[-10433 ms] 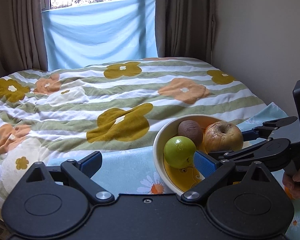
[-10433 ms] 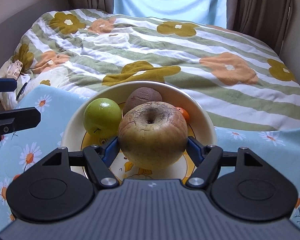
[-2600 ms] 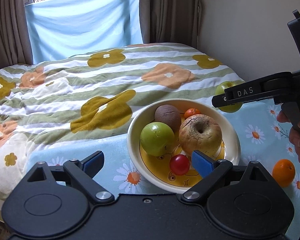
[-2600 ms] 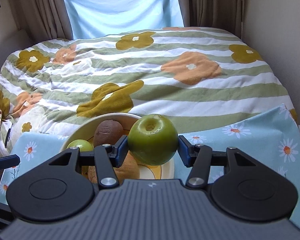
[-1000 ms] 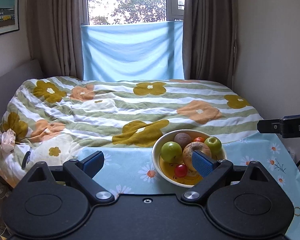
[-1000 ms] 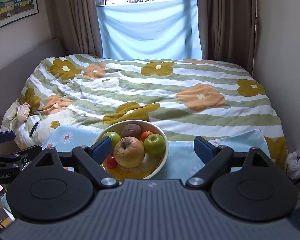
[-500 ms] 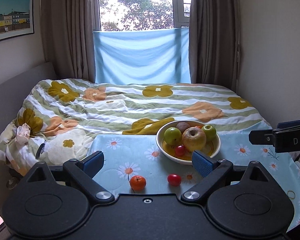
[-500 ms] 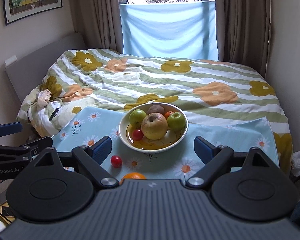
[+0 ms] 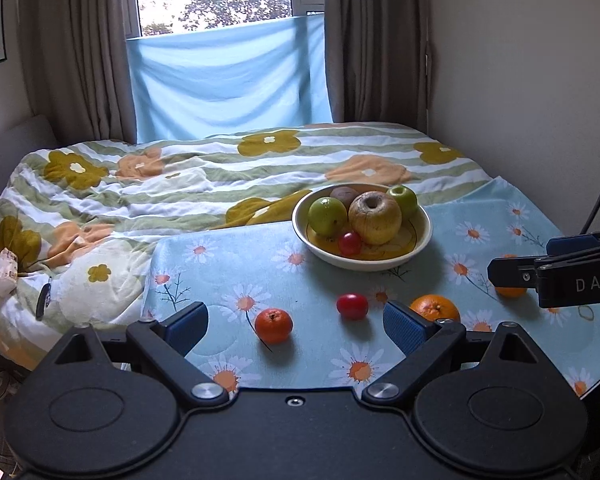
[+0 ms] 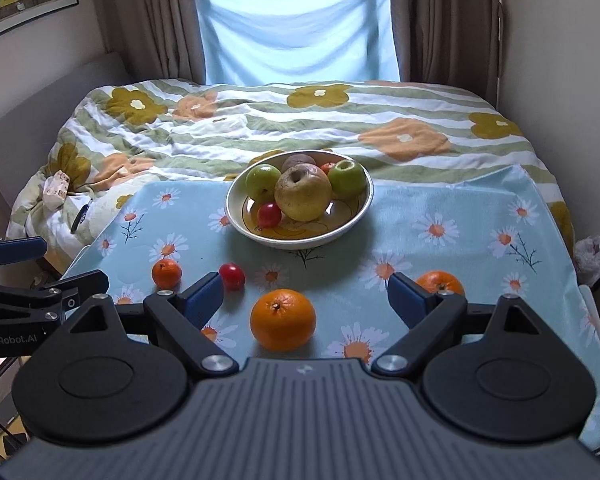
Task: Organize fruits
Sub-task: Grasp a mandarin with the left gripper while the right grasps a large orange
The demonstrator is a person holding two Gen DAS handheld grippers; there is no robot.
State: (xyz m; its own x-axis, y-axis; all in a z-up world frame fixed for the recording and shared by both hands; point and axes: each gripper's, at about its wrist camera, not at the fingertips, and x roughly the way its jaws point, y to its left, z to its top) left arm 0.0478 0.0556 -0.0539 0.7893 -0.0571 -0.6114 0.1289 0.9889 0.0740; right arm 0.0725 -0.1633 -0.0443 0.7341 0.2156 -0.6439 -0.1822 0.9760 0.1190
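A cream bowl (image 9: 420,240) (image 10: 236,216) on the daisy tablecloth holds two green apples, a large yellowish apple (image 10: 303,194), a brown fruit and small red ones. Loose on the cloth lie a small tangerine (image 9: 273,325) (image 10: 166,273), a red tomato (image 9: 352,306) (image 10: 232,276), a big orange (image 9: 435,307) (image 10: 283,319) and another orange (image 10: 440,281). My left gripper (image 9: 296,322) is open and empty, just behind the tangerine and tomato. My right gripper (image 10: 306,294) is open and empty, with the big orange between its fingers' line.
The table with the blue daisy cloth (image 10: 460,216) stands against a bed with a flowered striped duvet (image 10: 300,120). A wall runs along the right. Curtains and a window are at the back. The right gripper shows in the left wrist view (image 9: 556,274).
Both grippers have pulled back from the bowl and dropped lower toward the table's near side. The loose fruits now sit close in front of the fingers.
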